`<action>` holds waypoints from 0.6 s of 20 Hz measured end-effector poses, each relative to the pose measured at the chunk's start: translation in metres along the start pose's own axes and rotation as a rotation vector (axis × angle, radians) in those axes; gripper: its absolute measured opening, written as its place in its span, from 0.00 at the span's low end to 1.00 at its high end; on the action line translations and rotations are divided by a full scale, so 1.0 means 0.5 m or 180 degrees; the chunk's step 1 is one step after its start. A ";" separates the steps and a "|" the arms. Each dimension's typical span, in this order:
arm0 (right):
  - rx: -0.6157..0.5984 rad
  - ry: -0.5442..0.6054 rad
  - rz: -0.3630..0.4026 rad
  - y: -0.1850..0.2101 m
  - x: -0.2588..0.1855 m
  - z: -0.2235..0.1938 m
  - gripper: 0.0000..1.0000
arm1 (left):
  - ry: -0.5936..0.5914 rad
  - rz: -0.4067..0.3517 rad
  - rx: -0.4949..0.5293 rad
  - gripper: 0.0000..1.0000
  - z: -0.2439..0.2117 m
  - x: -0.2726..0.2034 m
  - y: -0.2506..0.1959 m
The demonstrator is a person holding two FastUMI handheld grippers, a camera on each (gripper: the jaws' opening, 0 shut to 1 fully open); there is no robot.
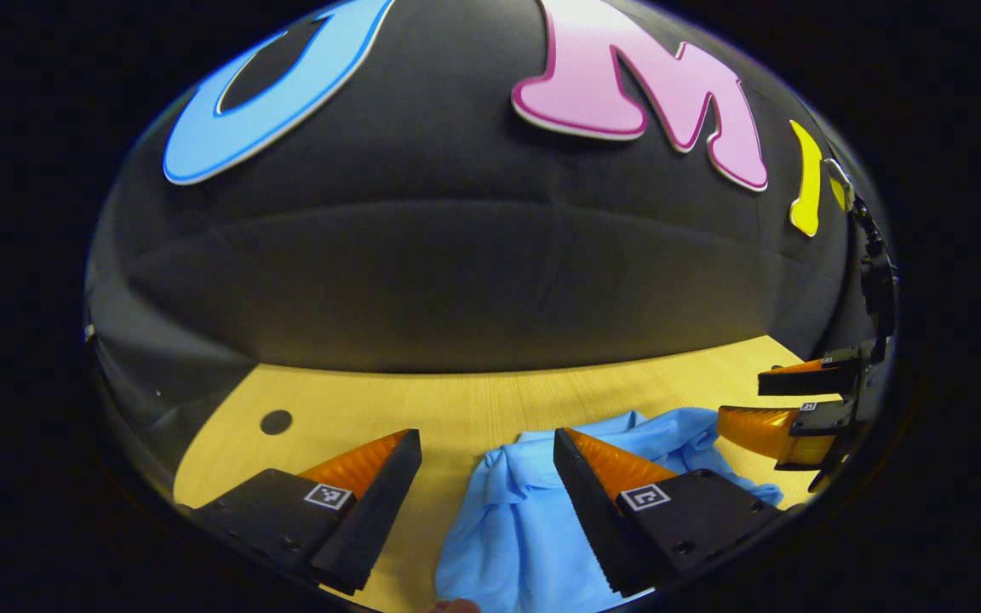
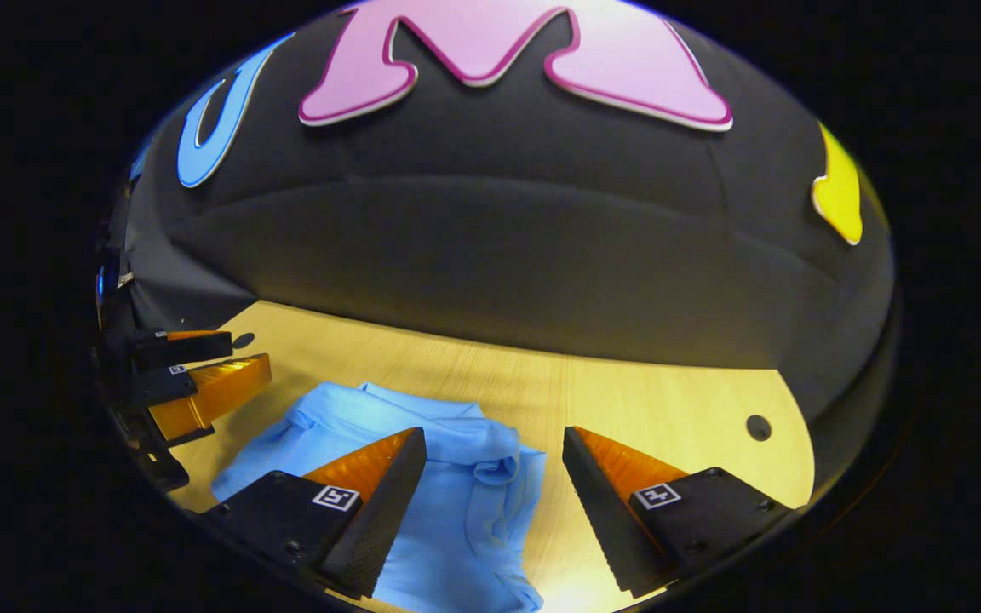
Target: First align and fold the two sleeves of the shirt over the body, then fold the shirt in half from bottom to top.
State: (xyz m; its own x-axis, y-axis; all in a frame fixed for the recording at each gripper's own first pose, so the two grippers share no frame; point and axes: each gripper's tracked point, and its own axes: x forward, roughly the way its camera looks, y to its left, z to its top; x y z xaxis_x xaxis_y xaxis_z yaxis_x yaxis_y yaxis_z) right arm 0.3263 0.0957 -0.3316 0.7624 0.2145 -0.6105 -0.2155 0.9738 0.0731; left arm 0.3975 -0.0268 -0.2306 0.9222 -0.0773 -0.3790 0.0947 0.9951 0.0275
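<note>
shirt [image 2: 456,485]: light blue, rumpled on table [image 2: 627,400] | both hand-held grippers: spread, holding nothing

The lower part of the blue shirt [image 1: 524,519] ran off the bottom of the left gripper view, and the left gripper's [image 1: 487,502] own finger covered a strip of it. In the right gripper view the shirt's near end was likewise cut off, so the sleeves' lie couldn't be told. A fingertip [image 1: 455,606] barely showed at the edge.
</note>
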 end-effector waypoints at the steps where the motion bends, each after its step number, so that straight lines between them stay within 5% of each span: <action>1: -0.0007 -0.0053 0.0010 0.003 -0.027 0.014 1.00 | -0.0073 -0.0018 0.0002 0.98 0.021 -0.028 -0.004; 12: -0.0117 -0.0714 -0.0184 0.040 -0.412 0.211 0.99 | -0.0702 -0.0293 0.0186 0.99 0.188 -0.425 -0.058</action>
State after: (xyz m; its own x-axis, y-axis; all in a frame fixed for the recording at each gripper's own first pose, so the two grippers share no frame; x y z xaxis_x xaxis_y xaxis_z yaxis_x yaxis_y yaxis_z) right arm 0.2294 0.0793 -0.1214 0.8897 0.1739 -0.4221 -0.1865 0.9824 0.0117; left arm 0.2338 -0.0452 -0.0641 0.9676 -0.1854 -0.1715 0.1978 0.9785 0.0581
